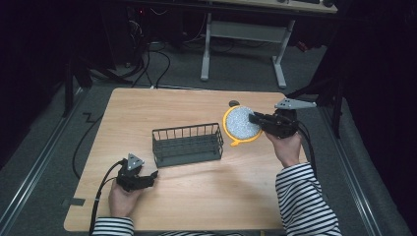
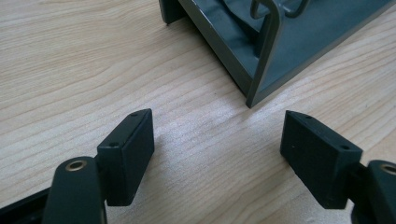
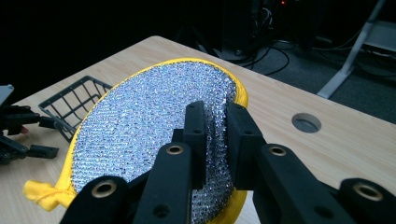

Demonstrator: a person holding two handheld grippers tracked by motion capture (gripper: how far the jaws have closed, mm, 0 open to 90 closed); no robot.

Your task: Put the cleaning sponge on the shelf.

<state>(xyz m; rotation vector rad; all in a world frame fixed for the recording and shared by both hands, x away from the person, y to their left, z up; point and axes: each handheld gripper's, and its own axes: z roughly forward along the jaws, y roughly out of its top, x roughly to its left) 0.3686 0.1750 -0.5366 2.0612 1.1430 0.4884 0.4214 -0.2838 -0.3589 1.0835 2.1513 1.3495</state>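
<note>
Silver scrubber (image 3: 154,116) pinched by raised right gripper (image 3: 215,116), left gripper (image 2: 217,140) low

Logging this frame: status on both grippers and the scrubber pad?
Right gripper shut on the silver scrubber pad, pinching its edge. Left gripper open, empty, low over table. Wire basket sits between them.

There are no words, numbers or signs to read on any of the things on the table.
</note>
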